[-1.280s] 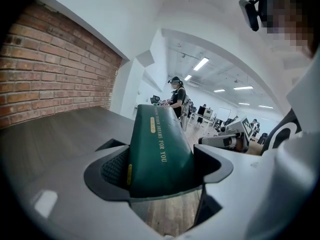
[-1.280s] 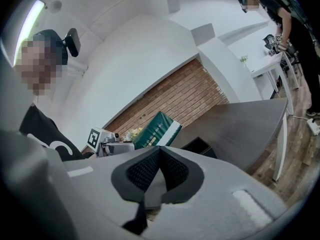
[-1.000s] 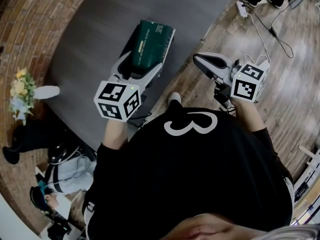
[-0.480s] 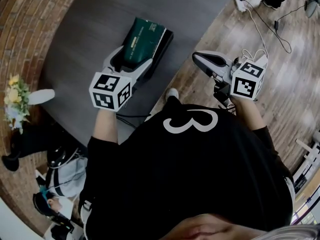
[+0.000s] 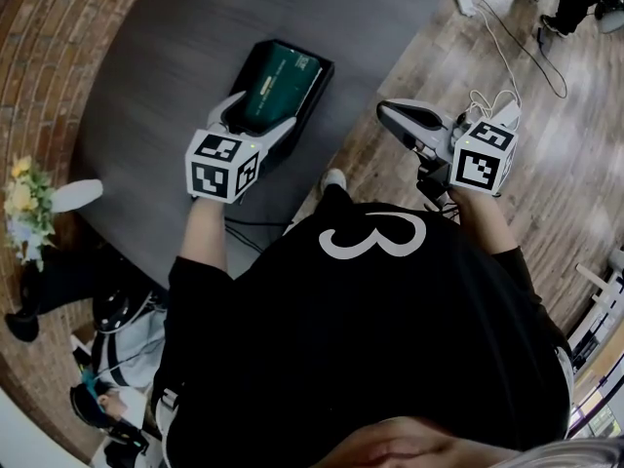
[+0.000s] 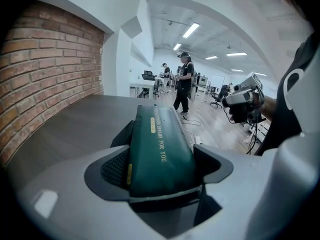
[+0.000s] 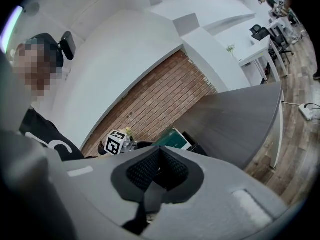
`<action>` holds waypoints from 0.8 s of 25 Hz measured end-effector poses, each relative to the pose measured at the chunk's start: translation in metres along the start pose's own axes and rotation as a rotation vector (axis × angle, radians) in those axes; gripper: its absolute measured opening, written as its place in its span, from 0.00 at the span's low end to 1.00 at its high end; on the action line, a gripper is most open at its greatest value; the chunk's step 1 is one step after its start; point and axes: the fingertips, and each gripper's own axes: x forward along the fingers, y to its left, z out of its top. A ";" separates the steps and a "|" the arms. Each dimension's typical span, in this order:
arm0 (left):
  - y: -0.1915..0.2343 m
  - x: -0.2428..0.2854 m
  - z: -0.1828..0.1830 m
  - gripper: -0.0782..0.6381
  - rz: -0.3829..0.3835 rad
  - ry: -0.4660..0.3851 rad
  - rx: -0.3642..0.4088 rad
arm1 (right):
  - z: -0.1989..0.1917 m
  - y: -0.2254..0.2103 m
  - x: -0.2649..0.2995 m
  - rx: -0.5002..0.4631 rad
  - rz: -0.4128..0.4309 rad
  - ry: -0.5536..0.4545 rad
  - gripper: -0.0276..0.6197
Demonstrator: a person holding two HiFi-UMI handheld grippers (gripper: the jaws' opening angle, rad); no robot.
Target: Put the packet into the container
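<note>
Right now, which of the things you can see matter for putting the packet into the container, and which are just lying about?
For the job:
- green packet, clamped in the left gripper
- black container on the grey table

Just lying about:
- flowers in a white vase
- power strip on the floor
- right gripper, shut on nothing

Bare bench (image 5: 146, 86) all round the container (image 5: 326, 76). Inside taken up by the packet (image 5: 278, 78), clamped in the left tongs (image 5: 261, 115). Hemmed by brick (image 5: 49, 57) at left. Clear over floor (image 5: 546, 164) round the closed right tongs (image 5: 384, 113).
</note>
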 end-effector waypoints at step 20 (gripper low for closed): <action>0.006 0.031 -0.024 0.70 -0.003 0.158 -0.009 | -0.010 -0.013 -0.008 0.041 -0.038 -0.014 0.05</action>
